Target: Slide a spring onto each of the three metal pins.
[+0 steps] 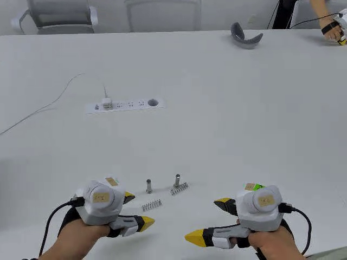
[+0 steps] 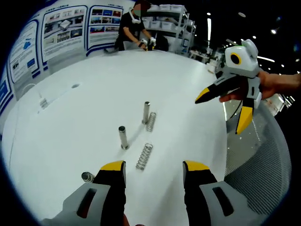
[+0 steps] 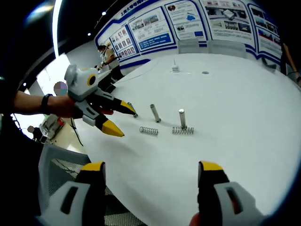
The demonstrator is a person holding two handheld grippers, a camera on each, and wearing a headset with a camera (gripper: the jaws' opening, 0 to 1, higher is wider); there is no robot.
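We count three upright metal pins (image 2: pixel 123 137) and two loose springs (image 2: pixel 144 156). Our left gripper (image 2: pixel 154 165) and right gripper (image 3: pixel 152 165) gape empty.

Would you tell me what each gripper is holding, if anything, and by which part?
Nothing is held: the left gripper and the right gripper are both open and empty; two springs lie on the table.

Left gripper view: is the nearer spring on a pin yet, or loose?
Loose. The spring lies on its side on the table, apart from the nearest upright pin, which is bare.
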